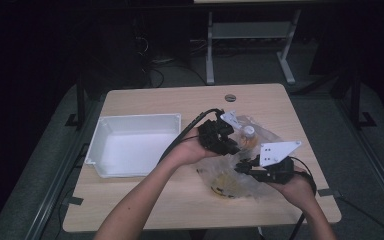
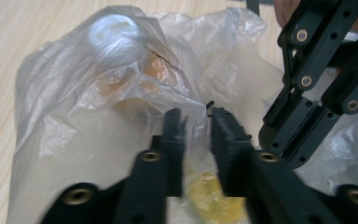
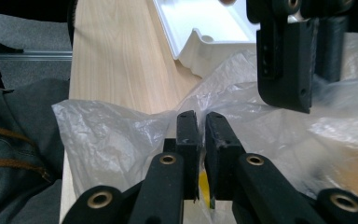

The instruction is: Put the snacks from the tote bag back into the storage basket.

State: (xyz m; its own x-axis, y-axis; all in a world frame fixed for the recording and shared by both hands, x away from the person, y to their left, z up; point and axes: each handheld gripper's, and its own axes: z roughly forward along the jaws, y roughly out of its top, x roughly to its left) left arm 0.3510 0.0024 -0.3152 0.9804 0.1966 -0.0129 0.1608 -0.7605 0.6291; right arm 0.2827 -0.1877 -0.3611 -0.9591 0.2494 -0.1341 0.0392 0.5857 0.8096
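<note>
A clear plastic bag (image 1: 266,135) lies crumpled on the wooden table, right of centre. Inside it are a small bottle (image 1: 249,132) with a white cap and orange contents, and something yellow (image 1: 224,185) nearer the front. My left gripper (image 1: 235,148) comes down on the bag's middle; in the left gripper view its jaws (image 2: 196,117) stand nearly together with a fold of bag film (image 2: 121,93) between them. My right gripper (image 1: 243,167) holds the bag's near edge, its jaws (image 3: 200,119) pressed on the film (image 3: 112,140). The two grippers are almost touching.
A white rectangular tray (image 1: 140,117) stands on the table's left half, and its corner (image 3: 200,51) lies just beyond the bag. The table's front edge and the person's lap are close behind the right gripper. A round cable hole (image 1: 230,97) marks the far edge.
</note>
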